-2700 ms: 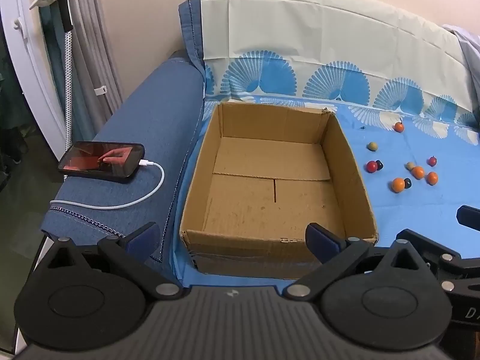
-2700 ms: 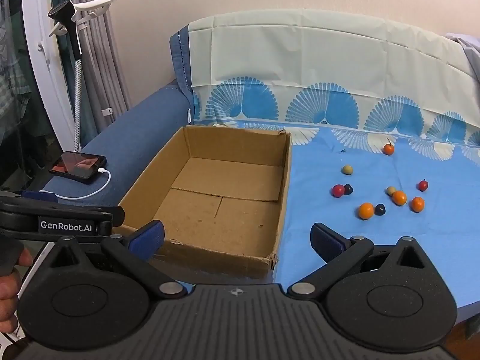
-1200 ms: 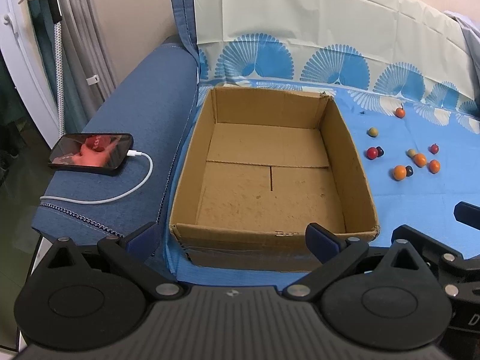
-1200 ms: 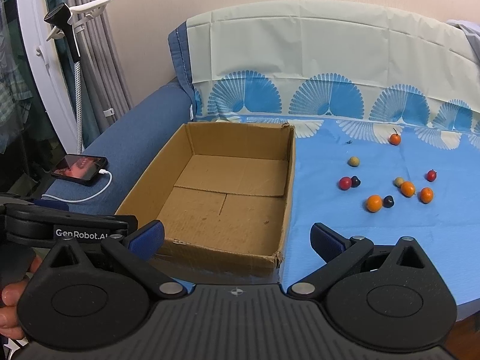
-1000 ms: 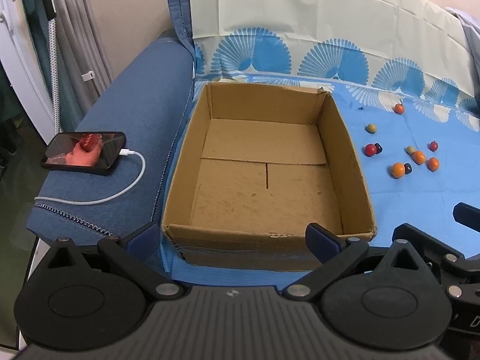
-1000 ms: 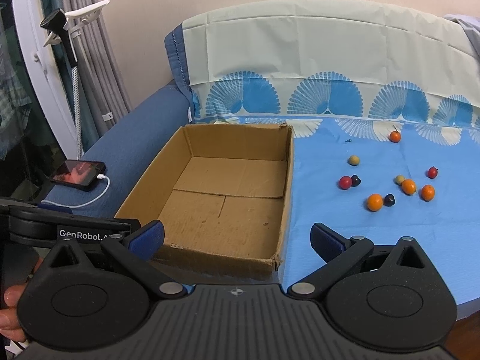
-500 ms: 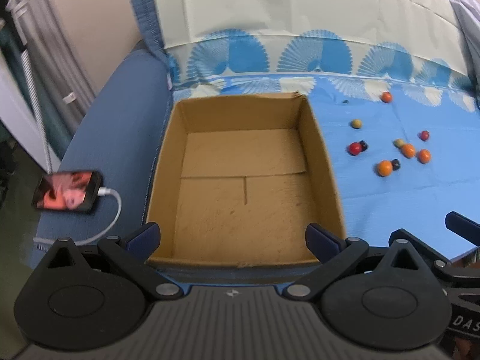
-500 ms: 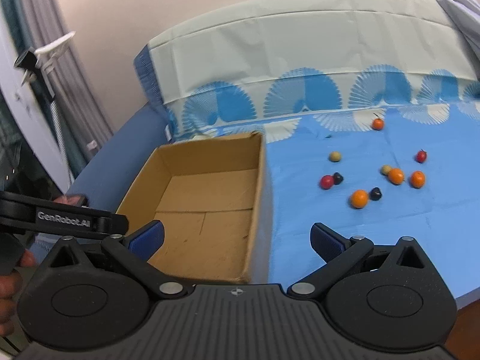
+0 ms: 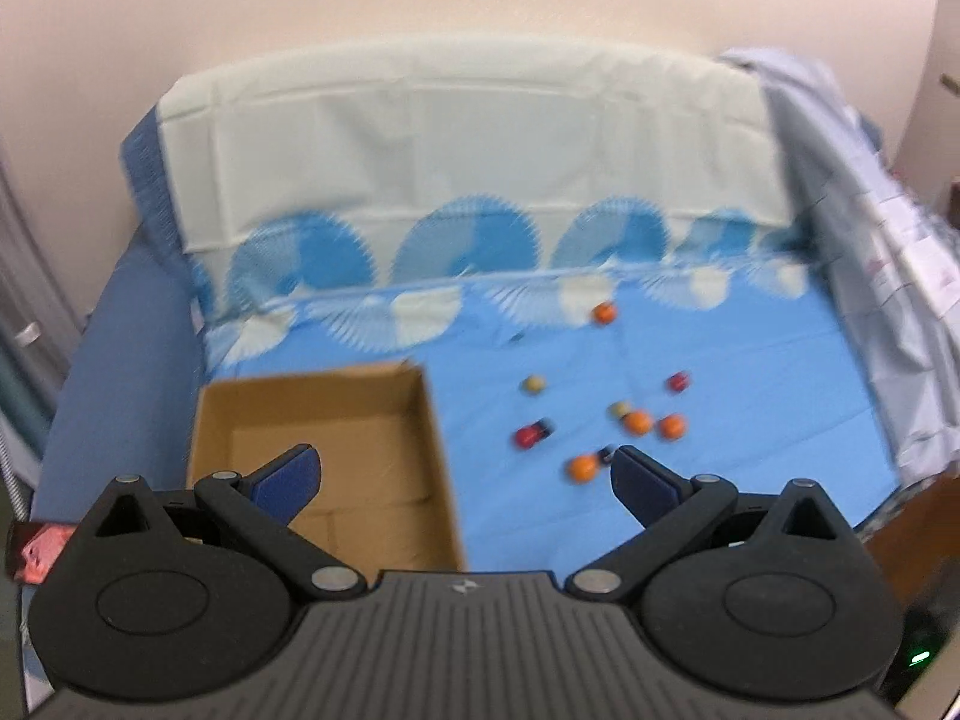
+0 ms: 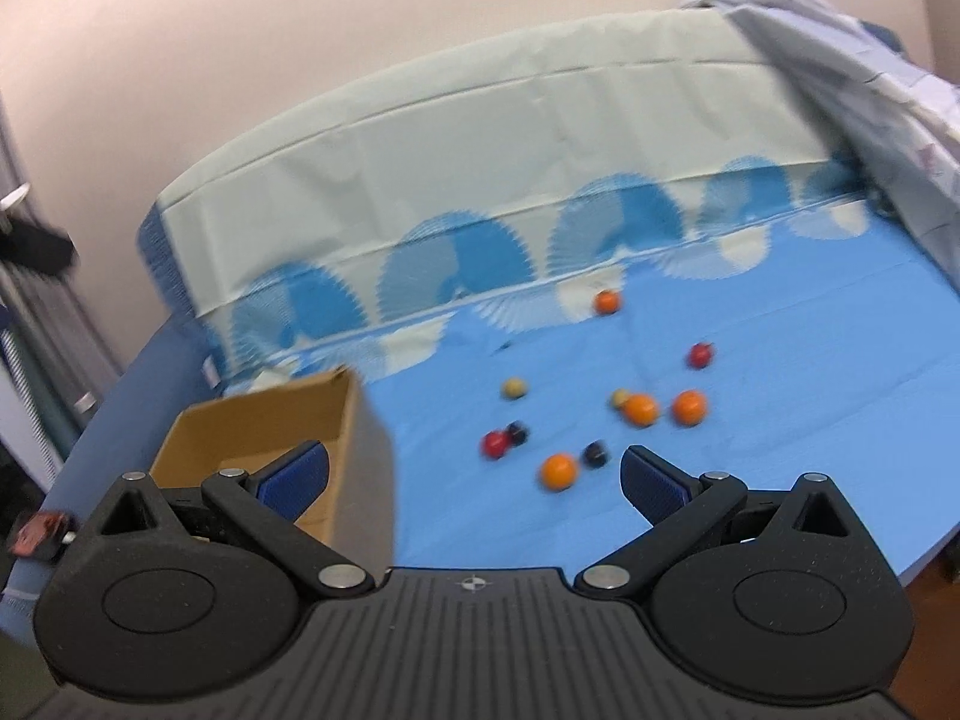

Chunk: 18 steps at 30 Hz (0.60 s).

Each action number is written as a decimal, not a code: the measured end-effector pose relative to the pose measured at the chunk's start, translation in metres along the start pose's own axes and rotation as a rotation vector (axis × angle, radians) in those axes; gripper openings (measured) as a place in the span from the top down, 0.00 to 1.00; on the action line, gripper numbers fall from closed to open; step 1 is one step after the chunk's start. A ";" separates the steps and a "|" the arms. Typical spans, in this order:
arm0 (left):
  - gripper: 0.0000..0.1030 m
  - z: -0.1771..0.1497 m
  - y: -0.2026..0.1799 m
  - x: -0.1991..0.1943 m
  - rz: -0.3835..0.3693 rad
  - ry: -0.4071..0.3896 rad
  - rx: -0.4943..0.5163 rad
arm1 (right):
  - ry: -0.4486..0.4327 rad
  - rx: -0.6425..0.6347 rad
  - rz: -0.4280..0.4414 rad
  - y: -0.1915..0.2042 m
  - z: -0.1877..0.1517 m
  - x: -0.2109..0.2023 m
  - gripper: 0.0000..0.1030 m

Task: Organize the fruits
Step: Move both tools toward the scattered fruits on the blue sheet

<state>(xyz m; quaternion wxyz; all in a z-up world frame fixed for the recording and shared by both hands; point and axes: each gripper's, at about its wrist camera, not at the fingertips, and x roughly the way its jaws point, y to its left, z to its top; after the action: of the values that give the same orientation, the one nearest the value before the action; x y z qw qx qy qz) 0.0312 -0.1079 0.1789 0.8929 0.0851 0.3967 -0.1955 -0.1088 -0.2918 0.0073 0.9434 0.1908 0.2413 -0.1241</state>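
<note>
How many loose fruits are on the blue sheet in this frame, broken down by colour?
Orange: 4 (e.g. the orange fruit nearest the right gripper)
Red: 2 (e.g. the red fruit)
Dark, near black: 2 (e.g. the dark fruit)
Pale yellowish: 2 (e.g. the pale fruit)
Total: 10, none of them in the cardboard box.

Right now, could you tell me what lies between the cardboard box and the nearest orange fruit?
In the right wrist view, only bare blue sheet separates the cardboard box from the nearest orange fruit.

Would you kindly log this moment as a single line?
left tool: open, empty | right tool: open, empty | cardboard box: no fruit visible | fruits: loose on blue sheet
</note>
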 end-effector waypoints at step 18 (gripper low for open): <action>0.00 0.044 -0.083 -0.008 -0.180 -0.002 0.048 | -0.029 0.042 -0.079 -0.070 0.010 0.009 0.00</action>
<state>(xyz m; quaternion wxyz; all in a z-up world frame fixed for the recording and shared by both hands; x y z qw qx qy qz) 0.0212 -0.1948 0.2146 0.8698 0.0704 0.3970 -0.2843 -0.1204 -0.3600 -0.0103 0.9369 0.1990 0.2324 -0.1693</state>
